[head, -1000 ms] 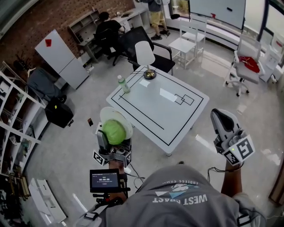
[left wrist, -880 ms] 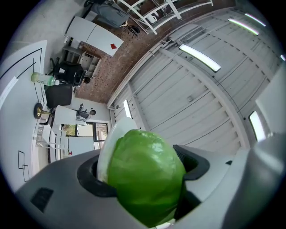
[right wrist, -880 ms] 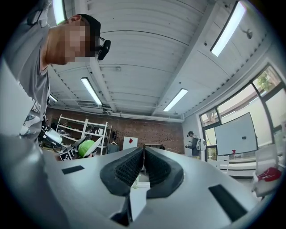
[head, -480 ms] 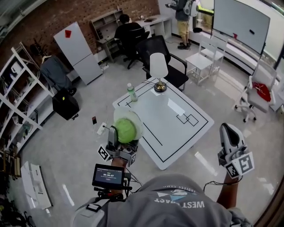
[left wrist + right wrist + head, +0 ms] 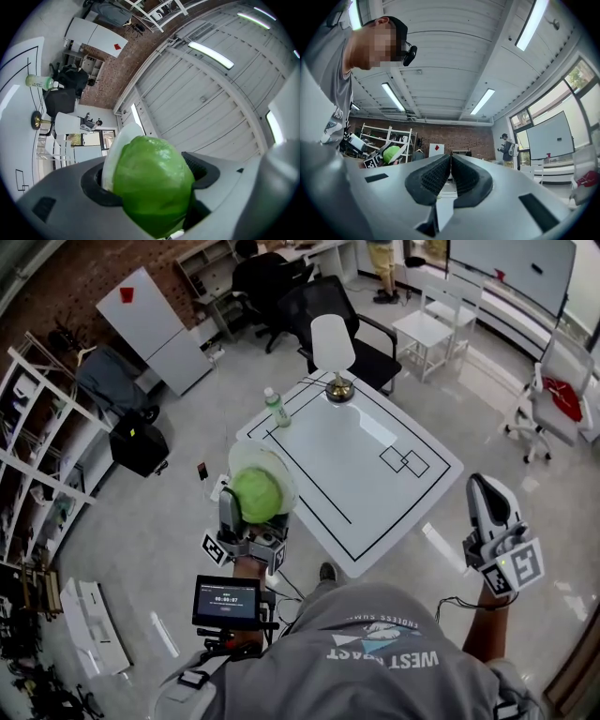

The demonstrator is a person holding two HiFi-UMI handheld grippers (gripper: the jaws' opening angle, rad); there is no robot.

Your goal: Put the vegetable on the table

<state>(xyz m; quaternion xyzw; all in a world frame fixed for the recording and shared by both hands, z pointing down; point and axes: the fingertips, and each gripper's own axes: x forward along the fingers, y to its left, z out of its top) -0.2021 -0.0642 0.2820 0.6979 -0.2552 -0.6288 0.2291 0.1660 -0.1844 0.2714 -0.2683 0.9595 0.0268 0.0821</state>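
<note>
A round green vegetable (image 5: pixel 255 495) sits between the jaws of my left gripper (image 5: pixel 251 512), with a white plate (image 5: pixel 274 463) pressed against one side of it. In the left gripper view the vegetable (image 5: pixel 152 183) fills the gap of the left gripper (image 5: pixel 150 171), and the plate (image 5: pixel 119 150) lies between it and the left pad. The gripper is held over the floor just off the near left edge of the white table (image 5: pixel 375 488). My right gripper (image 5: pixel 489 501) hangs off the table's right side, pads together (image 5: pixel 451 161), nothing in them. The vegetable (image 5: pixel 392 152) shows small there.
On the table's far end stand a lamp (image 5: pixel 333 352) and a plastic bottle (image 5: pixel 277 409); black lines mark its top. A black office chair (image 5: pixel 328 310) is behind it, white chairs (image 5: pixel 427 320) to the far right, shelves (image 5: pixel 37 446) and a black bag (image 5: pixel 139 444) to the left.
Both grippers have been carried toward the table, and the left one with the vegetable and plate now sits close to its near left edge. Neither grip has changed.
</note>
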